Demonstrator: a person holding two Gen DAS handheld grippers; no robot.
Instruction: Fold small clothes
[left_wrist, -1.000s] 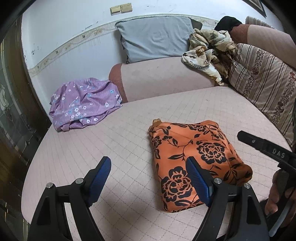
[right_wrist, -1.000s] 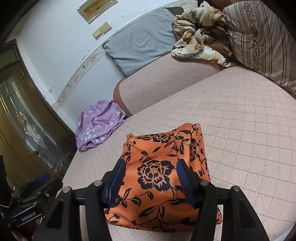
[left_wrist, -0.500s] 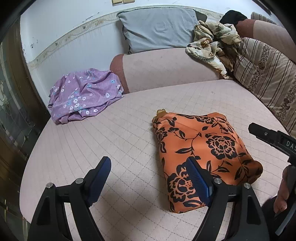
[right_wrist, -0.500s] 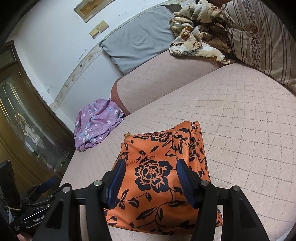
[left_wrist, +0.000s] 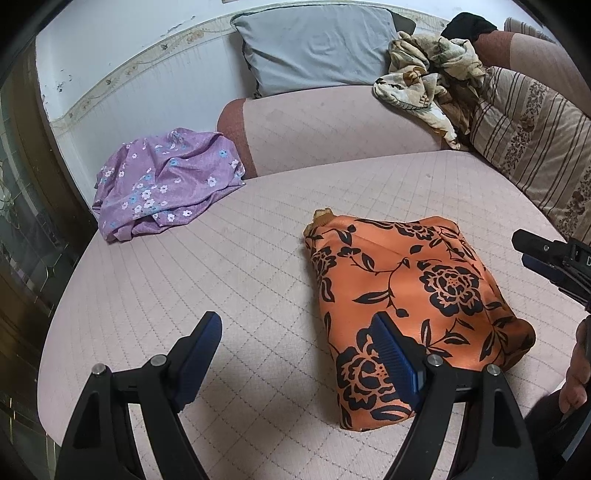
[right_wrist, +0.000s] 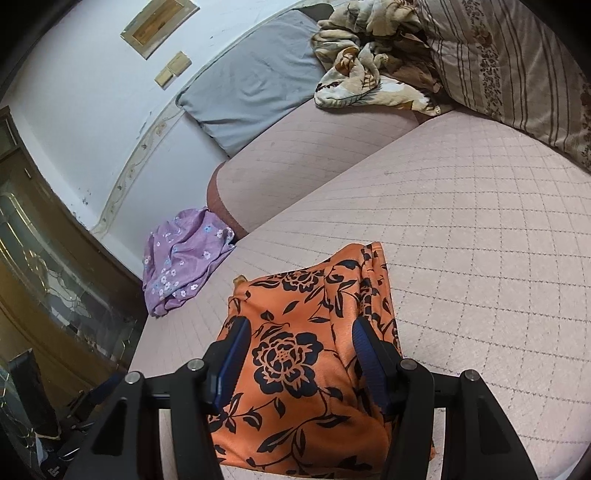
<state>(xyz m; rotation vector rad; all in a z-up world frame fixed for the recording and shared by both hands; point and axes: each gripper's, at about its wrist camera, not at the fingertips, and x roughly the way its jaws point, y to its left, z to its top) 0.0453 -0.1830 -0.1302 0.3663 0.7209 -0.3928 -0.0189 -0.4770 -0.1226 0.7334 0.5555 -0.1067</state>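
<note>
A folded orange garment (left_wrist: 406, 280) with a black flower print lies flat on the pink quilted bed (left_wrist: 184, 277). My left gripper (left_wrist: 295, 321) hovers open just left of the garment's near corner; its right finger overlaps the cloth's edge in the view and nothing lies between its pads. My right gripper (right_wrist: 301, 325) stands open above the orange garment (right_wrist: 295, 406), its blue pads apart over the fabric without pinching it. One of the right gripper's fingers (left_wrist: 546, 258) shows at the right edge of the left wrist view. A crumpled purple flowered garment (left_wrist: 166, 184) lies at the bed's far left.
A pink bolster (left_wrist: 332, 133), a grey pillow (left_wrist: 317, 44), a crumpled beige blanket (left_wrist: 424, 74) and a striped pillow (left_wrist: 535, 140) line the far and right sides. A wooden glass-panelled door (right_wrist: 44, 277) stands left of the bed. A person's hand (left_wrist: 576, 369) shows at the right edge.
My left gripper has sunk and tilted slightly toward the bed, still open. The right gripper has rolled a little over the orange garment, which has not moved.
</note>
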